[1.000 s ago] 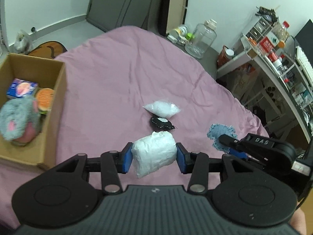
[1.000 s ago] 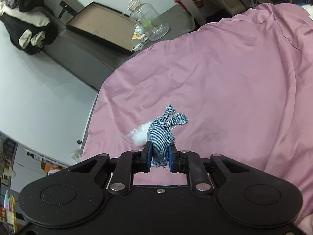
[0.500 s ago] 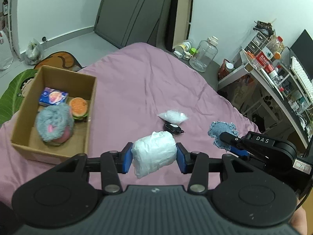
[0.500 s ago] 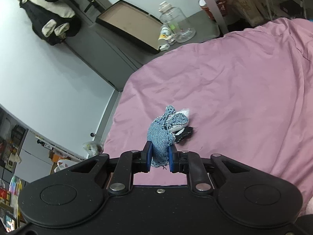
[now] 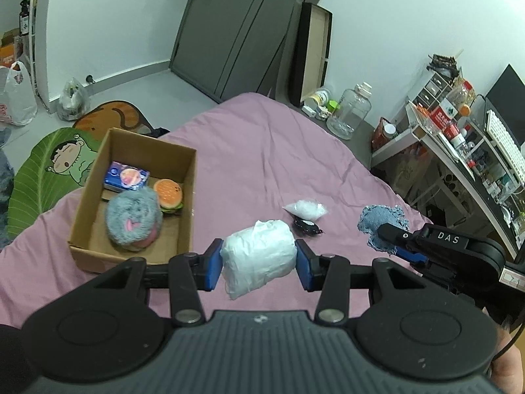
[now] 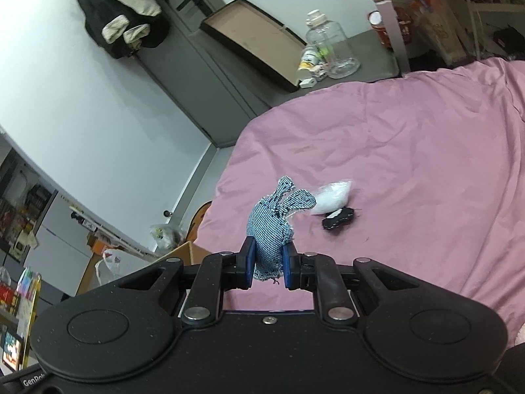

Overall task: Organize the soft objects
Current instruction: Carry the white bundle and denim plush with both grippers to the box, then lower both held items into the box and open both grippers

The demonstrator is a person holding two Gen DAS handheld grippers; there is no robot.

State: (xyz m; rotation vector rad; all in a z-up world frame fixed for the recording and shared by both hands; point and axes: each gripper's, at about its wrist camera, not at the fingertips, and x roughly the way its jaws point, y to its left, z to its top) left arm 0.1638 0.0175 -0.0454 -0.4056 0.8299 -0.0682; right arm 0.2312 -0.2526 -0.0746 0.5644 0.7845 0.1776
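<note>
My left gripper (image 5: 259,267) is shut on a white plastic-wrapped soft bundle (image 5: 257,259), held above the pink bed. My right gripper (image 6: 268,267) is shut on a blue denim piece (image 6: 272,226), also held in the air; it shows in the left wrist view (image 5: 382,225) at the right. A cardboard box (image 5: 188,197) stands on the bed at the left, holding a grey fluffy plush (image 5: 133,221), a burger toy (image 5: 168,193) and a blue packet (image 5: 126,175). A small white bag (image 5: 305,209) and a black item (image 5: 306,228) lie on the bed.
The pink bed cover (image 5: 262,151) spreads ahead. A desk and shelves (image 5: 459,144) with clutter stand at the right. A glass jar (image 5: 349,111) and a framed board (image 5: 310,52) are beyond the bed. A leaf mat (image 5: 49,170) lies on the floor at the left.
Both grippers have risen with their loads. The left view has pulled back and up, so the box now shows whole. The right view has swung to show the white bag and black item.
</note>
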